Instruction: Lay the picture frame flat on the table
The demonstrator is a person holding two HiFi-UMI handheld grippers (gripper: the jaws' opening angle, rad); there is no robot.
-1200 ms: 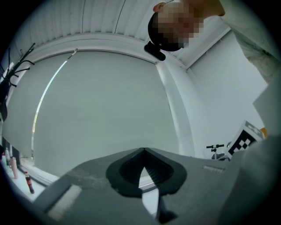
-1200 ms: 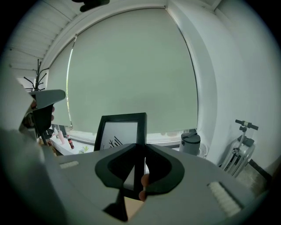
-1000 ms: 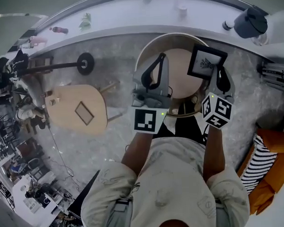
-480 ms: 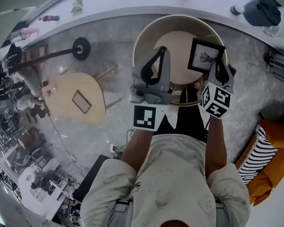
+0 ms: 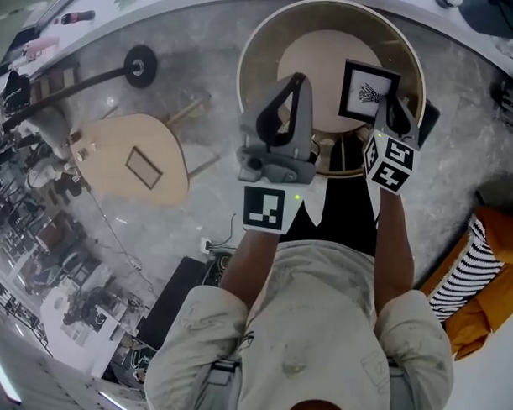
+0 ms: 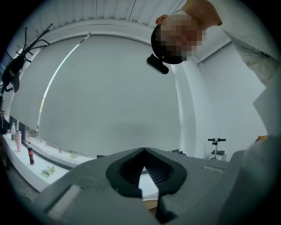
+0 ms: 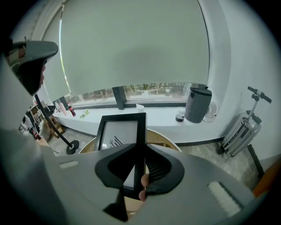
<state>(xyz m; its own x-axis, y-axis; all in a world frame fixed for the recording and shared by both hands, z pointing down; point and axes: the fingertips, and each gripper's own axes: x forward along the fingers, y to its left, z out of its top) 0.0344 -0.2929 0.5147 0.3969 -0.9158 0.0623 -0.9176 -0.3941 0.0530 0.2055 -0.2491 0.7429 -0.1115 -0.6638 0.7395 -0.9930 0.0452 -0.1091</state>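
A black picture frame (image 5: 368, 91) with a white print hangs over the round wooden table (image 5: 253, 49), above its right half. My right gripper (image 5: 391, 113) is shut on the frame's right edge. In the right gripper view the frame (image 7: 117, 132) stands upright between the jaws of the right gripper (image 7: 141, 154), with the table's rim (image 7: 166, 139) below it. My left gripper (image 5: 296, 81) hovers over the left part of the table with nothing in it. In the left gripper view the tips of the left gripper (image 6: 143, 150) meet against a pale blind.
A teardrop-shaped wooden side table (image 5: 104, 176) with a small frame on it stands to the left. A stand's round base (image 5: 138, 65) lies near it. An orange seat with a striped cushion (image 5: 465, 285) is at the right. A grey appliance (image 7: 197, 103) sits on the windowsill.
Both grippers have come down toward the round table. The frame has come down with the right gripper and now sits lower over the tabletop.
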